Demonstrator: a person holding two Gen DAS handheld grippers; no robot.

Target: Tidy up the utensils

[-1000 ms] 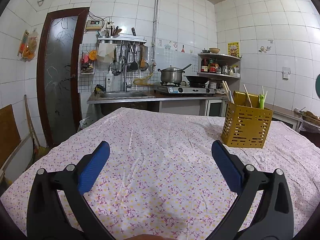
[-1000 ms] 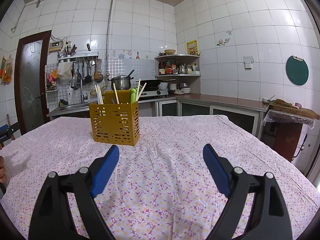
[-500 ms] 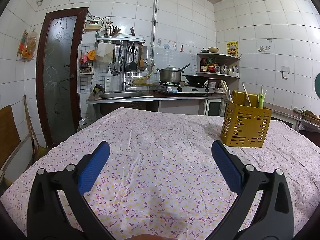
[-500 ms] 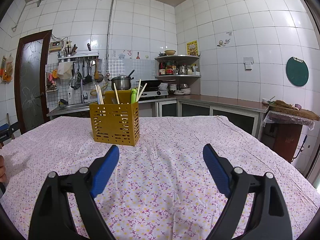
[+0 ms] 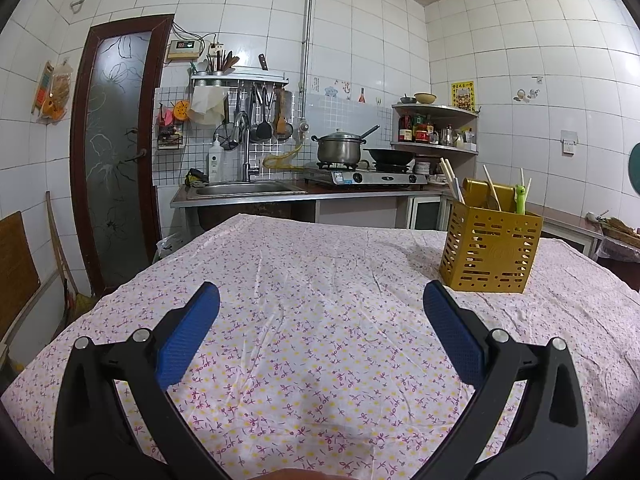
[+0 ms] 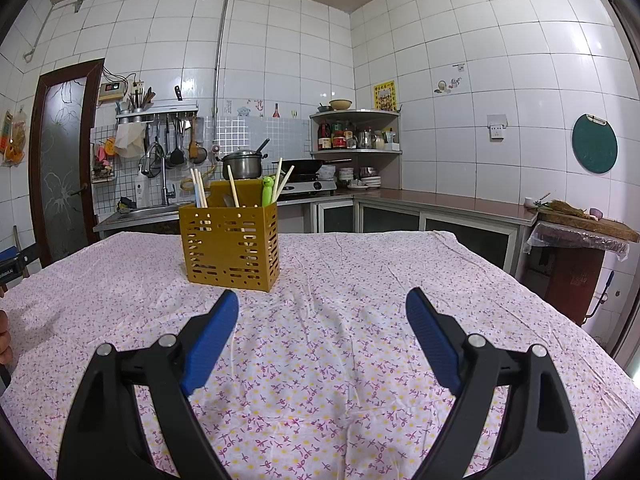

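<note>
A yellow slotted utensil holder stands upright on the flowered tablecloth. It holds several pale chopsticks and a green-handled utensil. My right gripper hovers open just in front of it, with nothing between its blue pads. A thin pale line on the cloth beside the left pad may be a chopstick; I cannot tell. In the left wrist view the holder is ahead to the right. My left gripper is open and empty over bare cloth.
Behind the table runs a kitchen counter with a sink, a gas stove with a pot and a wok, and a corner shelf. A door is at the left. A hand shows at the left edge.
</note>
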